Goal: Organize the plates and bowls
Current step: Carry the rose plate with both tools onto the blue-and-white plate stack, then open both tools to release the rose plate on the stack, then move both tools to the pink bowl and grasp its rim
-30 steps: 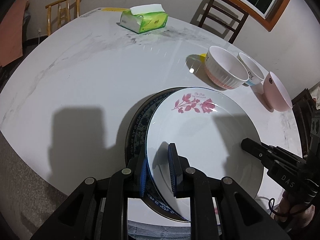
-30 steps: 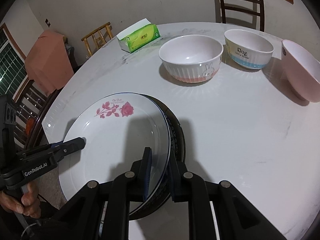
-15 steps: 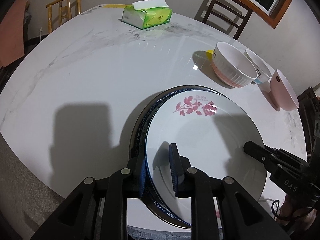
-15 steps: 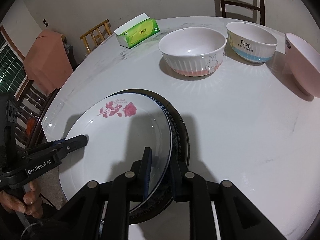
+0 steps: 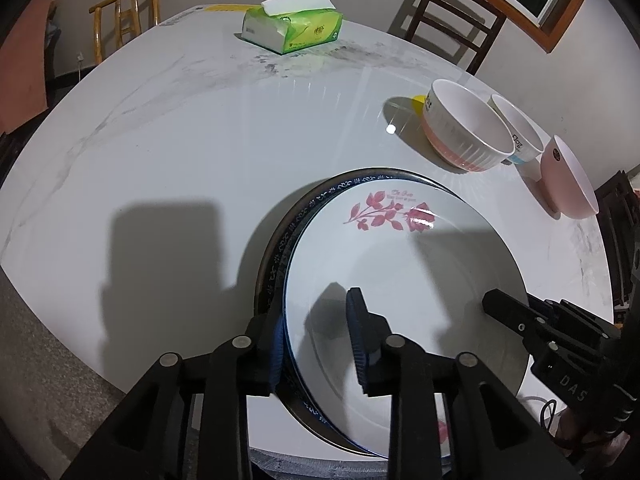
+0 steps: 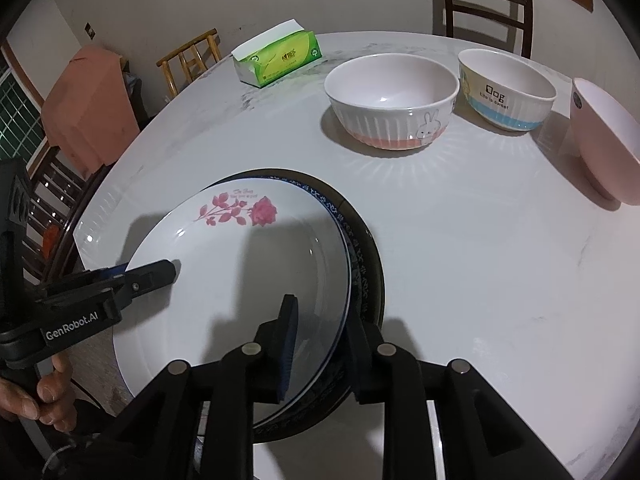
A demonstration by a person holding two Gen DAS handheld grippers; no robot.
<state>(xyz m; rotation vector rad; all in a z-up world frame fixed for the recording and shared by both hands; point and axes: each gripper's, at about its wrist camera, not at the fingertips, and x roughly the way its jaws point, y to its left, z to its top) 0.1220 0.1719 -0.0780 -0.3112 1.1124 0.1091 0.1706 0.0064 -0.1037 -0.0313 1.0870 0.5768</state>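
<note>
A white plate with a pink rose lies on a dark blue-patterned plate near the table's front edge. My left gripper straddles the white plate's left rim, jaws slightly apart around it; it also shows in the right wrist view. My right gripper straddles the opposite rim the same way; it shows in the left wrist view. Three bowls stand beyond: a pink-banded rabbit bowl, a blue-banded bowl and a tilted pink bowl.
A green tissue box sits at the far side of the round white marble table. Wooden chairs ring the table. A chair draped with orange cloth stands at the left.
The white plate has slid farther onto the dark plate and toward the table's middle. Both grippers moved with it, and their jaws have loosened a little on its rim.
</note>
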